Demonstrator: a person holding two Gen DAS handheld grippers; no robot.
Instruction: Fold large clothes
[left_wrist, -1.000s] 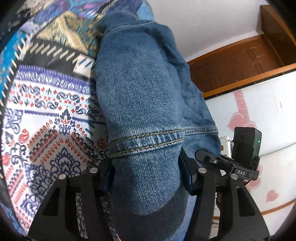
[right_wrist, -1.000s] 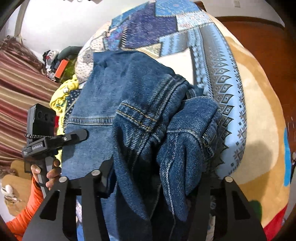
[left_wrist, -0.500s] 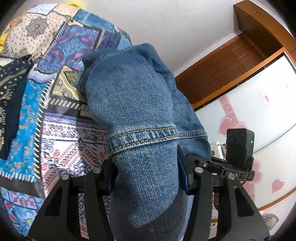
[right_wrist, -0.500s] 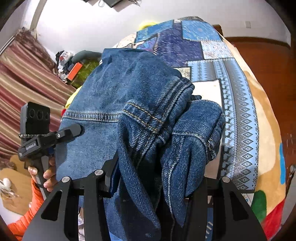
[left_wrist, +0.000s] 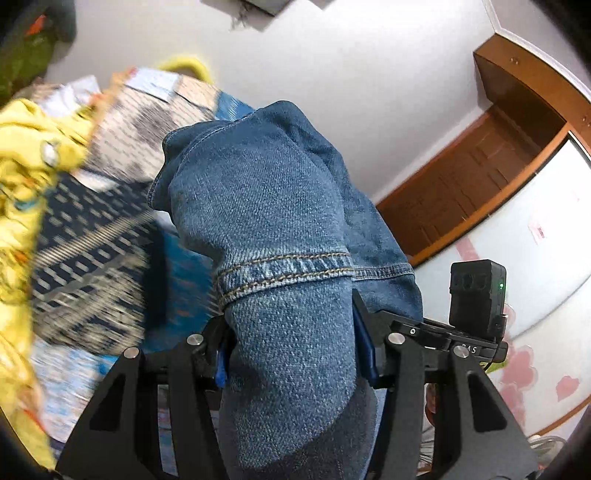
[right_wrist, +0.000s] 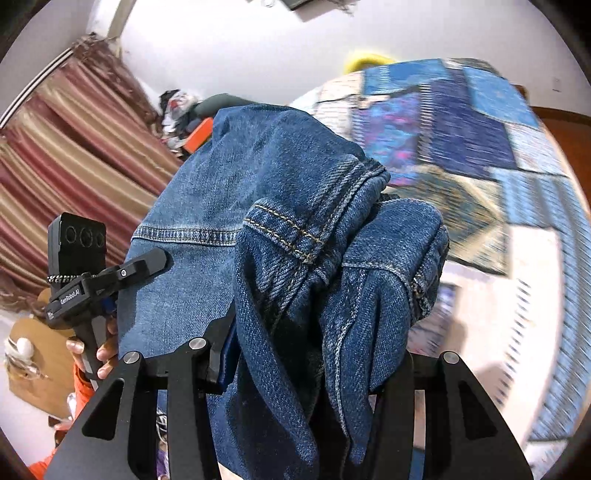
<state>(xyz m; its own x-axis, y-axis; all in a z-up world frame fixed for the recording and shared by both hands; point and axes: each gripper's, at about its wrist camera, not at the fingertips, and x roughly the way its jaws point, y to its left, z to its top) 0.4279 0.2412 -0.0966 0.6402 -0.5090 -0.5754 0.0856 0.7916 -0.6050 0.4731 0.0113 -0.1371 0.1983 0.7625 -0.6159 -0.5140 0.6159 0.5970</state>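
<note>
Two claws, one pair of jeans strung up between them, and that's pretty much the whole scene; the left claw is pinching a thick fold of denim, pads pressed into it from both sides, with a double-stitched seam running across the cloth just above the grip; the rest of the fabric bulges up and away over the bed, clear of the patchwork cover as far as I can see. The right claw has its own bunch of the same denim clamped between its fingers, seams and loose folds hanging over the right-hand finger so you can't see that pad at all.

From the right wrist view the left claw pokes in at the left edge, a hand wrapped round its handle and an orange sleeve below it; striped curtains behind it. The bed cover is badly smeared in both views; a yellow garment lies along the bed's left edge in the left wrist view; wooden wardrobe off to the right.
</note>
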